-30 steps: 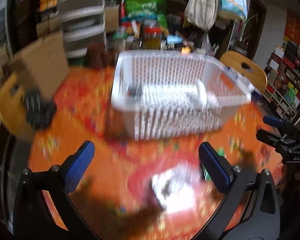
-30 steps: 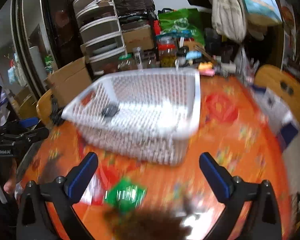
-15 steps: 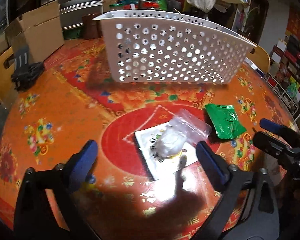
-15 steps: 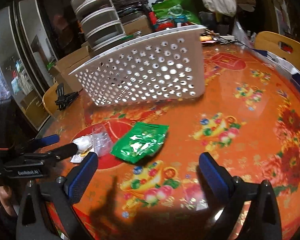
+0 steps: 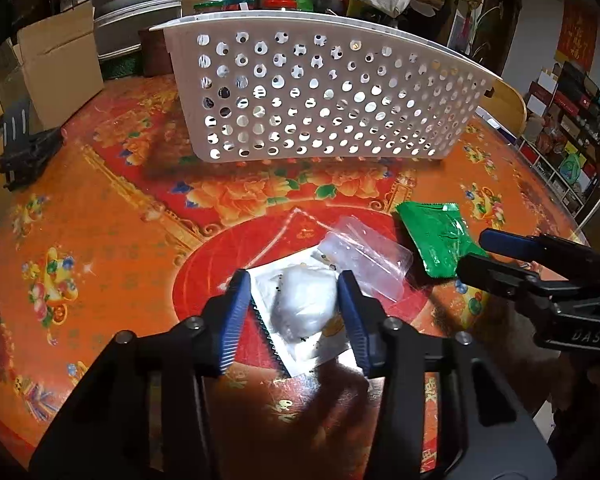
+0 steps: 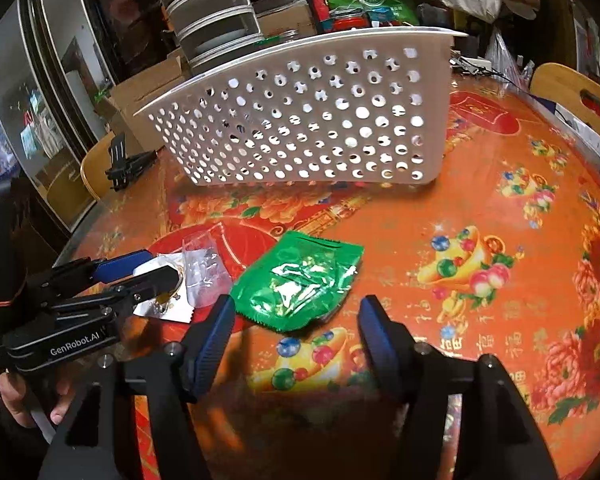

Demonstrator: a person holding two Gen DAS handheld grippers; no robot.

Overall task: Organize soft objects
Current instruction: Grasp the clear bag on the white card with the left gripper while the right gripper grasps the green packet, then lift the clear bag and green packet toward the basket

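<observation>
Orange table (image 5: 100, 220), white basket (image 5: 320, 108) at its far side. Green packet (image 6: 300, 280) just ahead of right gripper (image 6: 296, 312), jaws open. White pouch (image 5: 304, 304) lying between left gripper (image 5: 294, 292) jaws, open, not yet pinching. Best closed gently on the bulge, avoiding the plastic bag (image 5: 368, 256). Narrower and nearer than half a second earlier.

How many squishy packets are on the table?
3. A white packet lies between the left gripper fingers, a clear bag overlaps its far corner, and a green packet lies ahead of the right gripper. The basket may hide more.
</observation>
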